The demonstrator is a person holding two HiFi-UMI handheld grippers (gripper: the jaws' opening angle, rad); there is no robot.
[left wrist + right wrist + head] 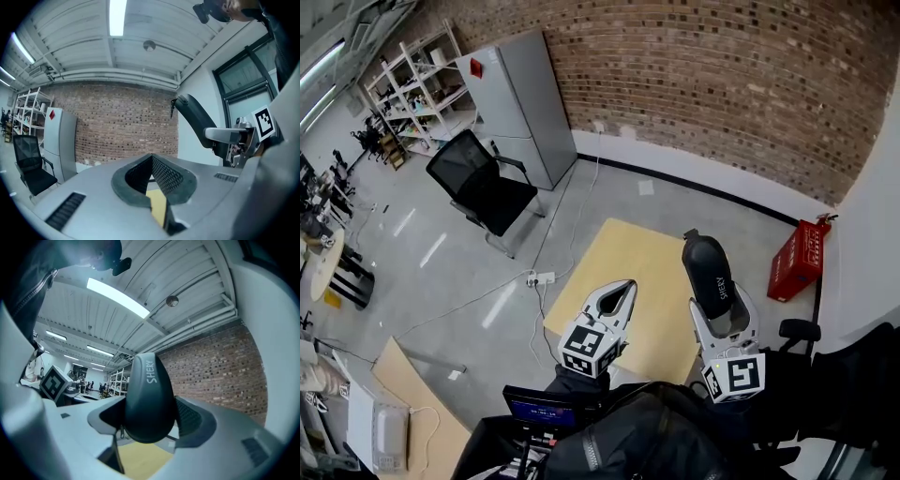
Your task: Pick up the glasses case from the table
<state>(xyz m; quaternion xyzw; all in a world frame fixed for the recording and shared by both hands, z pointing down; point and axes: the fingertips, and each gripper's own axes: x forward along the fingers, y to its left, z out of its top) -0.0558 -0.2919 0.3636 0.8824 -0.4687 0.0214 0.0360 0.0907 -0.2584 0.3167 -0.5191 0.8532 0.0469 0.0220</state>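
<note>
The glasses case (710, 270) is a dark, oblong zip case, held up in the air above the small wooden table (623, 267). My right gripper (721, 317) is shut on its lower end. In the right gripper view the case (147, 399) fills the gap between the jaws of the right gripper (150, 423) and stands upright, printed side towards the camera. My left gripper (622, 289) hovers over the table's near left part, shut with nothing in it. In the left gripper view its jaws (152, 164) meet at the tips, and the case (194, 115) shows at the right.
A black office chair (483, 187) and a grey cabinet (520, 103) stand to the left beyond the table. A red crate (797, 258) sits on the floor at the right. A power strip (541, 277) with cables lies by the table's left corner. The brick wall runs behind.
</note>
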